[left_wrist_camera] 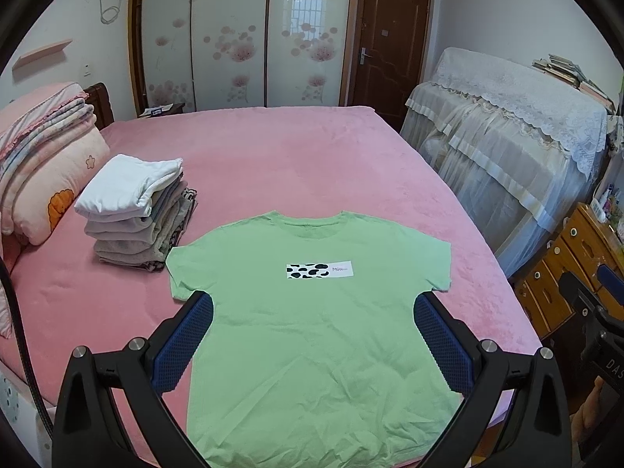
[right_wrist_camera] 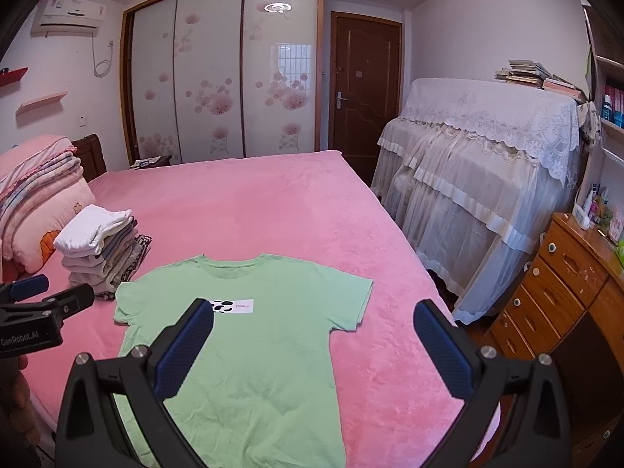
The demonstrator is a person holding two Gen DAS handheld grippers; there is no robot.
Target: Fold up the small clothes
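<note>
Green T-shirt (left_wrist_camera: pixel 312 331) lay spread flat, front up, on the pink bed (left_wrist_camera: pixel 292 156), its collar toward the far side. Both the left gripper (left_wrist_camera: pixel 314 308) and right gripper (right_wrist_camera: pixel 314 316) hovered above it, jaws wide apart and empty. Folded clothes (left_wrist_camera: pixel 136 214) sat stacked just beside its left sleeve.

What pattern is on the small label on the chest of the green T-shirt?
Black cow-like spots on white, on the label of the green T-shirt; clearest in the left wrist view.
</note>
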